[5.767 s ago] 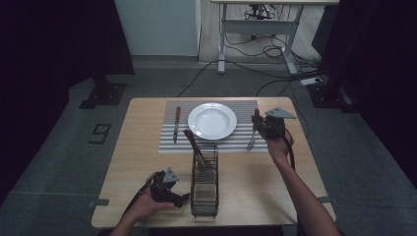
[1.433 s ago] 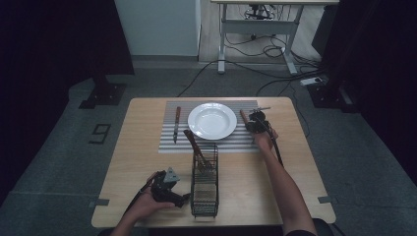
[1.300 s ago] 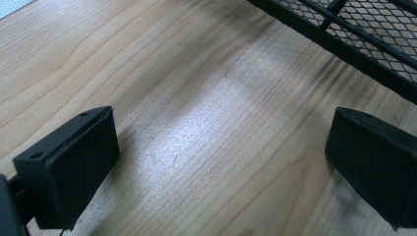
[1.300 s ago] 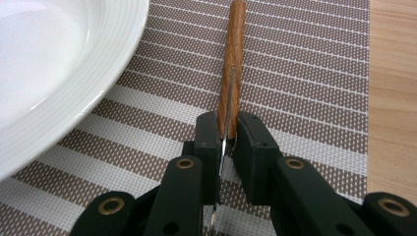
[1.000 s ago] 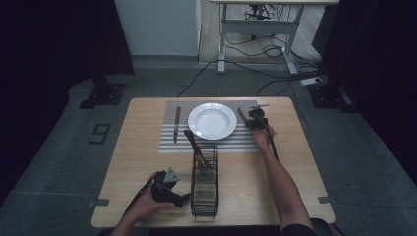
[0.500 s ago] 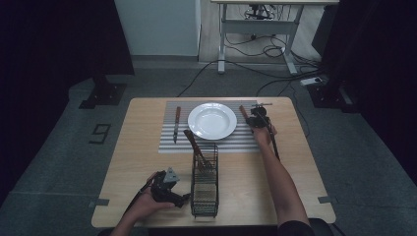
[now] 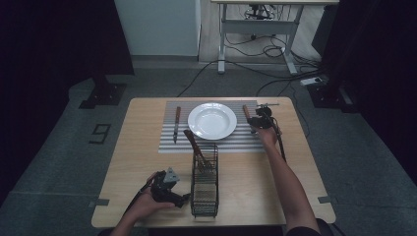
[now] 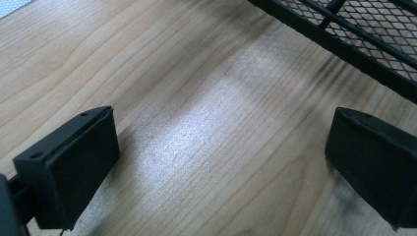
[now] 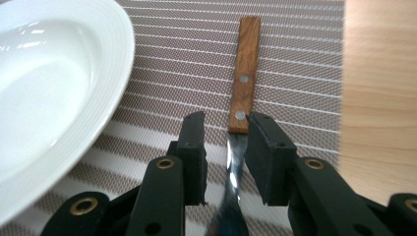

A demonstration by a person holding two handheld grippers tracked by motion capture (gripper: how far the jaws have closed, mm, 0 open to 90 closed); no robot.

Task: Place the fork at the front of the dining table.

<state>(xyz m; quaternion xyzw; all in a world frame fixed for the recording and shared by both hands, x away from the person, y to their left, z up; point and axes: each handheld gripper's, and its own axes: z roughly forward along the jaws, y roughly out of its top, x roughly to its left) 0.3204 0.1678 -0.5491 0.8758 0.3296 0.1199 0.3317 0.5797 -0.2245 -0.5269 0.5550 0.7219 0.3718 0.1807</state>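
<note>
the layout reads as a place setting: a white plate sits mid-way on a striped placemat, a wood-handled knife lies just left of it, and a second wood-handled utensil lies just right of it, handle pointing to the far edge. which kind of utensil it is i cannot tell — the metal end runs down between the jaws and out of sight.

the right claw straddles that metal neck just below the handle, jaws slightly apart with a sliver of mat showing on either side, so it looks parted around the utensil rather than clamped. the right arm reaches long across the tabletop, wrist low over the mat's right end.

the left claw rests near the tabletop's front edge, jaws wide apart on nothing, just beside a black wire basket — parked, i'd judge. another wood-handled piece leans out of the basket.
</note>
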